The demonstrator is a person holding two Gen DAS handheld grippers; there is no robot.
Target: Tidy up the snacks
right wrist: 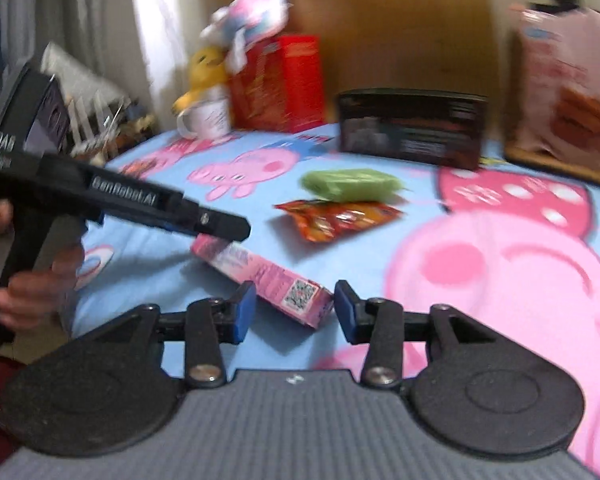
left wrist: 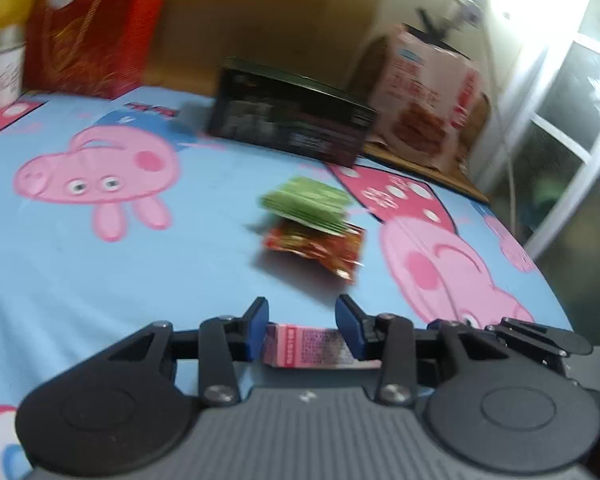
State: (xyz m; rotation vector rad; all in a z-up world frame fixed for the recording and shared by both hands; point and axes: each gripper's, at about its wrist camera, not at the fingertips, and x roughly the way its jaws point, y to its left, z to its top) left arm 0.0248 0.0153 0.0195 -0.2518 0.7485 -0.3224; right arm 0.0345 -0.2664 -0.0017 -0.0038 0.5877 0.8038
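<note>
We see a long pink snack box [right wrist: 260,276] with a QR code on its near end, lying slanted on the blue pig-print sheet [right wrist: 160,240]. Our left gripper [left wrist: 302,330] has its 2 blue pads pressed on one end of it — clamped. Our right gripper [right wrist: 295,310] stands with fingers apart around the other end, not pressing. Further off, a green packet [right wrist: 350,184] rests against an orange-red packet [right wrist: 340,216] — both before a black box [right wrist: 412,132]
</note>
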